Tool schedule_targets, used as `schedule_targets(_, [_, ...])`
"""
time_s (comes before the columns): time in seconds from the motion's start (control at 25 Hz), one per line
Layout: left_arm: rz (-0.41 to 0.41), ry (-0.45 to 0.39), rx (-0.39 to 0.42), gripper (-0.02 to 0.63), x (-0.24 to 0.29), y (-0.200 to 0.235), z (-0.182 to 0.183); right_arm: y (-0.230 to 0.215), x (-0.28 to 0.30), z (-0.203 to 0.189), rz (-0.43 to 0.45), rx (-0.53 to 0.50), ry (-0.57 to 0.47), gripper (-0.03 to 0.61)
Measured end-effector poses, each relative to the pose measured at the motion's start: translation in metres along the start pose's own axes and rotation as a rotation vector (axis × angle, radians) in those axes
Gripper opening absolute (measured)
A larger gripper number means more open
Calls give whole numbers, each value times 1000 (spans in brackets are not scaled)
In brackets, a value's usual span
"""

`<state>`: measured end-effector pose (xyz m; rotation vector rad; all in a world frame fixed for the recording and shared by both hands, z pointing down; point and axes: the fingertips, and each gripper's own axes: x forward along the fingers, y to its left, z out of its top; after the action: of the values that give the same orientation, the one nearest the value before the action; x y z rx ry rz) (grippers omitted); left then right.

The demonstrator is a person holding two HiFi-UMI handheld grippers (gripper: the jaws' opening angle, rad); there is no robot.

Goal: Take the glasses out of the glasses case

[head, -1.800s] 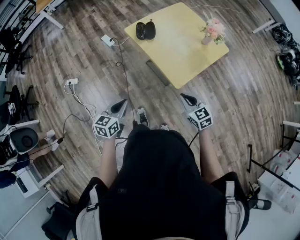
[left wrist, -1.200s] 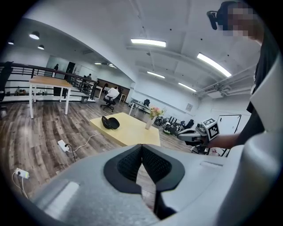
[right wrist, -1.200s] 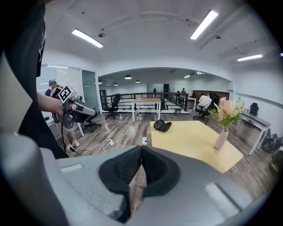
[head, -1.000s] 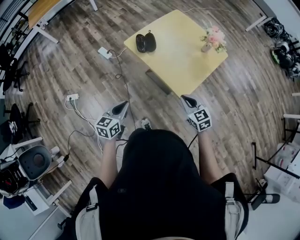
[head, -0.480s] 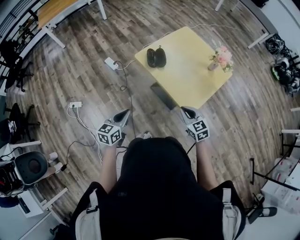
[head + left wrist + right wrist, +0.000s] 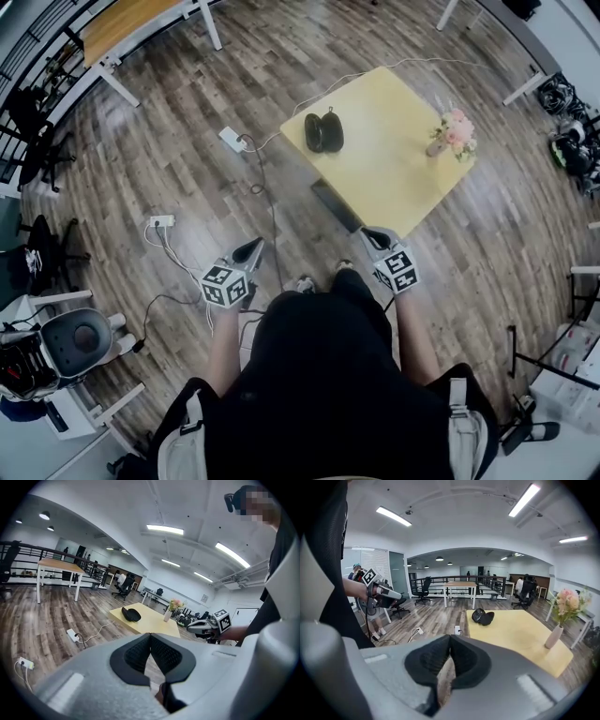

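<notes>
Two hand-held grippers, one glasses case, one table, sundry floor items.

Left gripper (image 6: pixel 251 248): held low in front of the person, over the wooden floor (image 6: pixel 169 112), well short of the table. Its own view shows the dark pads meeting at the tip, nothing between them.

Right gripper (image 6: pixel 373 234): held just off the near corner of the table, pointing toward it. Pads likewise pressed together at the tip, carrying nothing.

Glasses case (image 6: pixel 323 131): black, rounded, showing two lobes side by side. It lies on the yellow table (image 6: pixel 394 187) near the far left edge, well apart from both grippers. Whether glasses lie inside cannot be made out.

Vase of pink flowers (image 6: pixel 452 131): upright on the same table, at the side opposite the case.

White power strip (image 6: pixel 232 139): on the floor just left of the table, with a cable (image 6: pixel 272 216) trailing toward the person.

Second white socket block (image 6: pixel 162 222): on the floor farther left.
</notes>
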<state>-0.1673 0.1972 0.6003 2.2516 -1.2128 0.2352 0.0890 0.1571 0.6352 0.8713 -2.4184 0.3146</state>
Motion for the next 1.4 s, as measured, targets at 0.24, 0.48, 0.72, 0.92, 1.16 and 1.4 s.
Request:
schedule_targets(0.24, [19, 10, 2, 11, 23, 11, 22, -22, 24, 13, 37, 1, 2, 3])
schedule_targets(0.48, [56, -17, -3, 11, 47, 19, 52, -62, 47, 32, 63, -10, -5, 3])
schedule_targets(0.72, [110, -40, -16, 11, 68, 22, 71, -97, 62, 50, 100, -31, -22, 3])
schedule_targets(0.92, [144, -56, -21, 11, 82, 16, 84, -121, 66, 55, 128, -38, -20, 3])
schedule_targets(1.16, [207, -73, -34, 11, 94, 16, 97, -149, 78, 64, 172, -43, -26, 3])
schedule_targets(1.4, [257, -63, -28, 11, 107, 11, 106, -172, 93, 65, 211, -36, -42, 3])
